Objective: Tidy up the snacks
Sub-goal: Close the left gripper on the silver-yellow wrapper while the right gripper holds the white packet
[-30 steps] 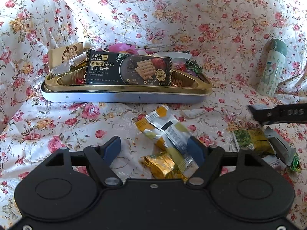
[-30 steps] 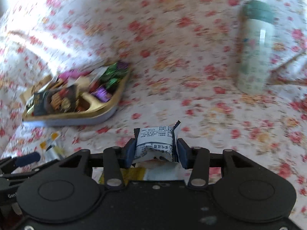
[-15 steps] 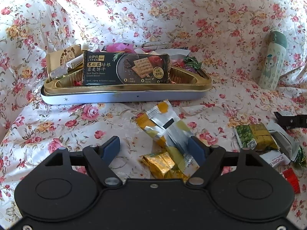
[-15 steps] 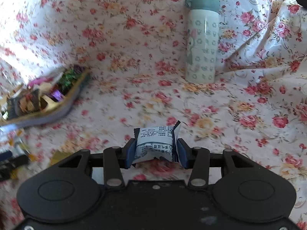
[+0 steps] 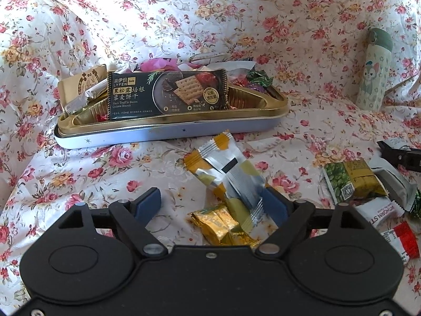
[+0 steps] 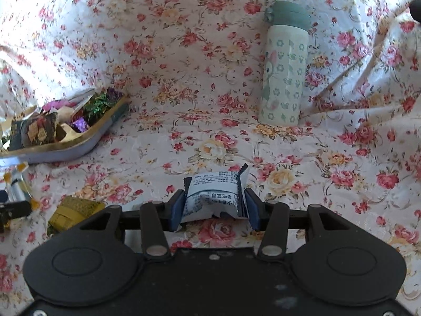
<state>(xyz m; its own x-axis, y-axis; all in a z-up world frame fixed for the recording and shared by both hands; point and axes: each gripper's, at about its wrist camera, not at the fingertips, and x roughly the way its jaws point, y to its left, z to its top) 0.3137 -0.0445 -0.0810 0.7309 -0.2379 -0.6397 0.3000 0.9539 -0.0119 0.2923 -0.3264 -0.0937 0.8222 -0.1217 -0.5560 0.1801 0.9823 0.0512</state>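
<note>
Left gripper [image 5: 211, 202]: spread wide over the floral cloth [image 5: 79, 173], jaws just been opening further than a second ago; nothing pinched.
Between the jaws: silver-and-yellow packet [image 5: 229, 168] lying on the cloth, lower end touching or just beside the right-hand blue pad, left pad well clear; gold-foil candy [image 5: 221, 223] below it, near the gripper body.
Right gripper [image 6: 214, 205]: pinching the white printed packet [image 6: 215, 194] from both sides, lower centre of the right wrist view; barely wider than a second ago, grip unchanged.
View change, right: tray pushed from centre-left out to the left edge, green-capped bottle [image 6: 285, 63] now upper right of centre; aimed away from the tray for the moment.
Tray [image 5: 168, 134]: upper centre of the left wrist view, gold rim over a pale blue base, already crowded; black biscuit pack [image 5: 167, 93] propped along its front, assorted wrapped sweets behind.
Loose snacks: green-and-gold packet [image 5: 352, 181] and several grey, white and red packs at right edge of left wrist view, still on the cloth.
Meaning for task: probably lining up to close on the silver-and-yellow packet; white printed packet in hand, not yet delivered.
Progress: partly done, several snacks outside the tray.
</note>
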